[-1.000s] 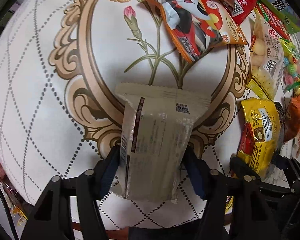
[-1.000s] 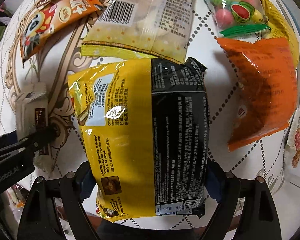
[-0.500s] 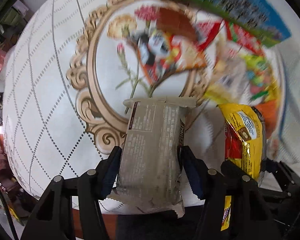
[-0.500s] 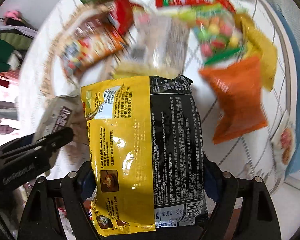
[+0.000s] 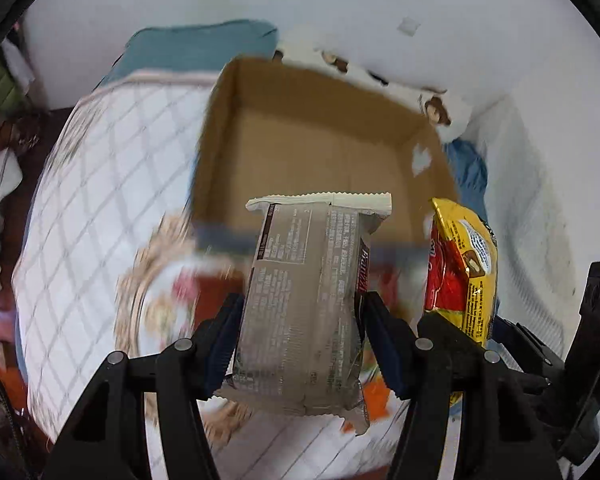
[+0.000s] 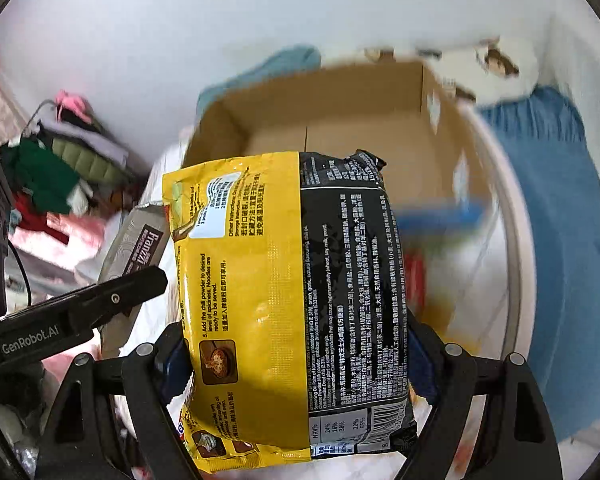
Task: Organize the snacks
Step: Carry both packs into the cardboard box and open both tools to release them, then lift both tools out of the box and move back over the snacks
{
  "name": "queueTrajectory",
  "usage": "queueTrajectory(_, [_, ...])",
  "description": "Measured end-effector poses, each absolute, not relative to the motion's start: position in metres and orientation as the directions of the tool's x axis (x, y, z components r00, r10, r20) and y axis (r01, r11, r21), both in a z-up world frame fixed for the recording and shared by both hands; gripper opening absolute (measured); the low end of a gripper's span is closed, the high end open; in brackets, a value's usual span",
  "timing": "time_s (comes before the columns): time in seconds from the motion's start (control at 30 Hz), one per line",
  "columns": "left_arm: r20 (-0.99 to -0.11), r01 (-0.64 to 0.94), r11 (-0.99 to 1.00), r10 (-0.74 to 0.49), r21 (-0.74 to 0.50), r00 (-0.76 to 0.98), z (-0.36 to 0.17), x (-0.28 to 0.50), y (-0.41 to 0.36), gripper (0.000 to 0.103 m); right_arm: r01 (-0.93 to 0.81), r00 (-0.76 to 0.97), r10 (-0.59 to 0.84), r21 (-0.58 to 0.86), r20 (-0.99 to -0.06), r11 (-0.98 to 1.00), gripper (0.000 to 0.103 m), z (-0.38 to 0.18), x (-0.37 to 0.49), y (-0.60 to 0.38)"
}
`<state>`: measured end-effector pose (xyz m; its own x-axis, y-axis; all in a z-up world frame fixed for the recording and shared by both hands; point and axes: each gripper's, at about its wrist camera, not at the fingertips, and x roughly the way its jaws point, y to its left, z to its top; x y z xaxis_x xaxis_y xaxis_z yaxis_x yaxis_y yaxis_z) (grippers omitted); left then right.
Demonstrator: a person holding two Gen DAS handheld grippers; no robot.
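The left gripper (image 5: pixel 300 334) is clamped on a grey-brown biscuit packet (image 5: pixel 304 304), its blue pads pressing both long edges, the packet's crimped white end pointing toward an open cardboard box (image 5: pixel 324 136). Beside it, the right gripper (image 6: pixel 296 354) squeezes a yellow-and-black noodle packet (image 6: pixel 288 300) between its pads, printed back facing the camera. Both packets are held in the air in front of the box, which stands empty of anything visible on a white quilted cloth (image 5: pixel 112 168) with a diamond grid. From the right-hand camera the biscuit packet shows at the left edge, nipped by the other gripper's black finger. Under the packets lies a blurred scatter of red and orange wrappers (image 5: pixel 204 292), too smeared to name. A blue cloth (image 6: pixel 552 200) is bunched to the right of the box, a teal cushion (image 5: pixel 196 46) behind it against a white wall, and a heap of clothes (image 6: pixel 60 168) sits off to the left.
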<state>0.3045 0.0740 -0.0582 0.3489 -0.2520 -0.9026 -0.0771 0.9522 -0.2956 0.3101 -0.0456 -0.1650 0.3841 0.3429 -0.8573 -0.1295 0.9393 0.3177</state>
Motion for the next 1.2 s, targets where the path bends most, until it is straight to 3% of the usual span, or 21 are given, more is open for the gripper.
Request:
queueTrajectory(0.27, [-0.941, -0.133, 0.960, -0.205, -0.247, 0.271, -0.099, 0.454, 0.067, 0.058, -0.105, 0.371, 0.271, 0.250, -0.888, 0.962, 0.088, -0.177, 0.449, -0.051])
queueTrajectory(0.53, [-0.966, -0.162, 0.963, -0.185, -0.214, 0.179, -0.157, 0.501, 0.050, 0.059, -0.071, 0.257, 0.197, 0.184, -0.946, 0.980, 0.088, -0.246, 0.536, -0.058])
queueTrajectory(0.7, [-0.974, -0.147, 0.970, -0.173, -0.194, 0.149, -0.177, 0.513, 0.041, 0.061, -0.060, 0.189, 0.229, 0.221, -0.955, 0.973, 0.090, -0.276, 0.559, -0.061])
queueTrajectory(0.77, [-0.976, -0.138, 0.975, -0.150, -0.172, 0.157, -0.177, 0.515, 0.038, 0.076, -0.058, 0.156, 0.240, 0.233, -0.958, 0.971, 0.100, -0.281, 0.557, -0.058])
queueTrajectory(0.8, [-0.976, -0.133, 0.977, -0.144, -0.167, 0.163, -0.176, 0.515, 0.037, 0.090, -0.060, 0.141, 0.242, 0.236, -0.960, 0.970, 0.100, -0.284, 0.558, -0.058])
queueTrajectory(0.83, [-0.977, -0.128, 0.979, -0.137, -0.159, 0.164, -0.175, 0.514, 0.037, 0.095, -0.069, 0.141, 0.239, 0.231, -0.961, 0.970, 0.100, -0.283, 0.557, -0.059])
queueTrajectory(1.2, [-0.975, -0.127, 0.988, -0.060, -0.088, 0.215, -0.144, 0.489, 0.038, 0.095, -0.104, 0.184, 0.210, 0.193, -0.960, 0.976, 0.100, -0.256, 0.521, -0.069])
